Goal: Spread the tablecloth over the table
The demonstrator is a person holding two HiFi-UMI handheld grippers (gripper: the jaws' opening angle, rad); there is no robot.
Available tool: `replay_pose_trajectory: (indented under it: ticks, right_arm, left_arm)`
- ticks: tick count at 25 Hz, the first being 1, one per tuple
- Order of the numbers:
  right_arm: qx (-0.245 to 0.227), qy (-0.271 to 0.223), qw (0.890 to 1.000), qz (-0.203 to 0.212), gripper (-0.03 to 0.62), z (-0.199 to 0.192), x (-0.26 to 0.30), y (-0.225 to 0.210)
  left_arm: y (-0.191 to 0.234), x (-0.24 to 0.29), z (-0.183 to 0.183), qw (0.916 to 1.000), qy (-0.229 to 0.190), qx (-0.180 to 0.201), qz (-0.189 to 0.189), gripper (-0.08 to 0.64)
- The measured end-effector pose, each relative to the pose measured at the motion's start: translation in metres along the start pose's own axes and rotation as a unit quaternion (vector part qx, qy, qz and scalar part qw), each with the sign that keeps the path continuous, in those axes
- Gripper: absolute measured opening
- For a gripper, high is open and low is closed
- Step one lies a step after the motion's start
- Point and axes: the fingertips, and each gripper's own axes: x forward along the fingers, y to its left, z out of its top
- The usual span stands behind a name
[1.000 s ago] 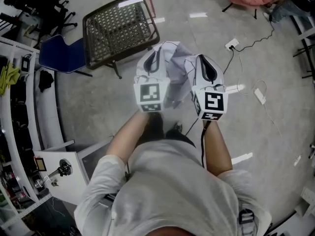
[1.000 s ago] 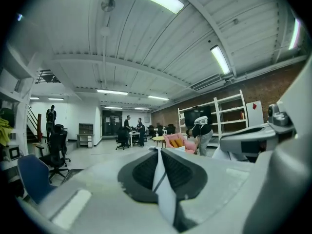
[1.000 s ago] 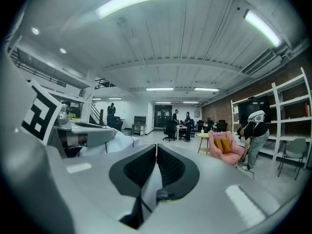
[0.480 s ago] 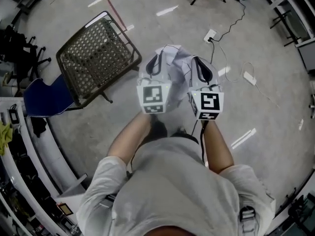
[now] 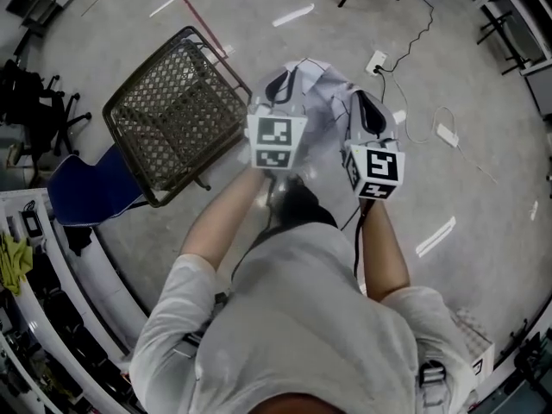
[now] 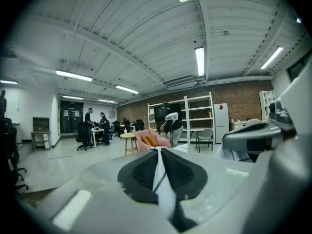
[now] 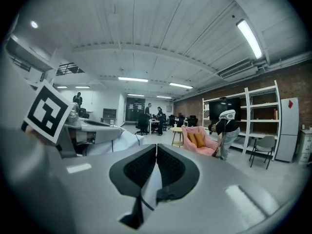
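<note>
A crumpled white tablecloth (image 5: 323, 93) hangs bunched between my two grippers, held up in front of the person's chest. My left gripper (image 5: 280, 89) is shut on a white cloth edge with a thin dark line (image 6: 158, 177), pinched between its black pads (image 6: 141, 172). My right gripper (image 5: 366, 110) is shut on another fold of the same cloth (image 7: 153, 179). A dark mesh-topped table (image 5: 172, 110) stands on the floor just left of the left gripper. Most of the cloth is hidden behind the grippers.
A blue chair (image 5: 86, 188) stands beside the mesh table, and white shelving (image 5: 34, 300) runs along the left. A cable and power strip (image 5: 377, 61) lie on the floor ahead to the right. Farther off are a pink armchair (image 7: 200, 140), tall shelves (image 6: 180, 116) and several people.
The person has stepped and turned, so the mesh table now lies close beside the left gripper. Both grippers have stayed shut on the cloth and moved slightly forward together.
</note>
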Motion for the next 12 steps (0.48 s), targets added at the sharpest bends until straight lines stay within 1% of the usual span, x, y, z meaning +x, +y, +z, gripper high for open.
replay_pose_trajectory:
  ticks: [6,12]
  right_arm:
    - [0.01,0.011,1.0,0.003,0.011,-0.009,0.081,0.014]
    - [0.026,0.021,0.999,0.014,0.011,-0.002,0.189,0.027]
  left_arm:
    - [0.068,0.049,-0.017,0.9998,0.015,0.002,0.012,0.025]
    - [0.136,0.116,-0.021,0.9994,0.03,0.003,0.019,0.023]
